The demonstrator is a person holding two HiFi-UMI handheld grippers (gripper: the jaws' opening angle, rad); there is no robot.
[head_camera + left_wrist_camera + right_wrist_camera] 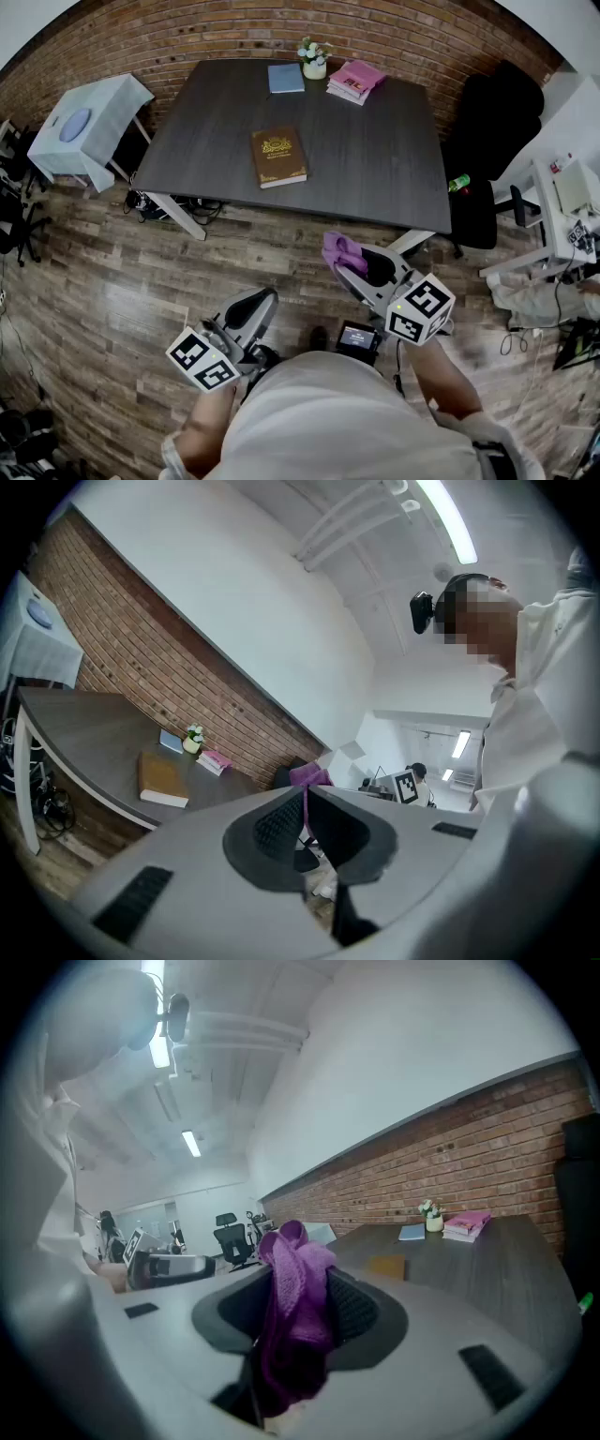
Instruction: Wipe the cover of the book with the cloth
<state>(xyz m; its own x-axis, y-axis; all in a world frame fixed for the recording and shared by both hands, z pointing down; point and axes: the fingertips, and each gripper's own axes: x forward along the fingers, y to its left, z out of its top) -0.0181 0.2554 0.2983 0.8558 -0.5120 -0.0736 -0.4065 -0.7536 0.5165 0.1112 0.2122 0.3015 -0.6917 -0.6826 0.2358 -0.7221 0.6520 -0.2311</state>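
The brown book (278, 157) lies flat near the front edge of the dark tabletop (375, 178), well apart from the person, who stands back on the wooden floor (112, 281). The right gripper (300, 1309) pinches the purple cloth (296, 1283) between its pads. The cloth is bunched into a wad that stands up past the jaw tips and hangs down behind them. The left gripper (305, 819) has its jaws pressed together on nothing and is held level beside the right one.

The wipe has not begun, and several things could go wrong from here. The cloth is gathered in a lump instead of spread, so only a small fold is likely to meet the cover and much of it could go unwiped. If the wad is pressed down too steeply, the hard jaw tips could reach the cover through the cloth and scrape it.

The book rests loose near the table edge with nothing steadying it. A stroke pulled toward the person could slide it off onto the floor, and the left gripper looks free to pin a corner first. A wide sweep away from the person seems less risky, as the blue book (286, 78), the flower pot (315, 64) and the pink books (356, 82) sit well back.
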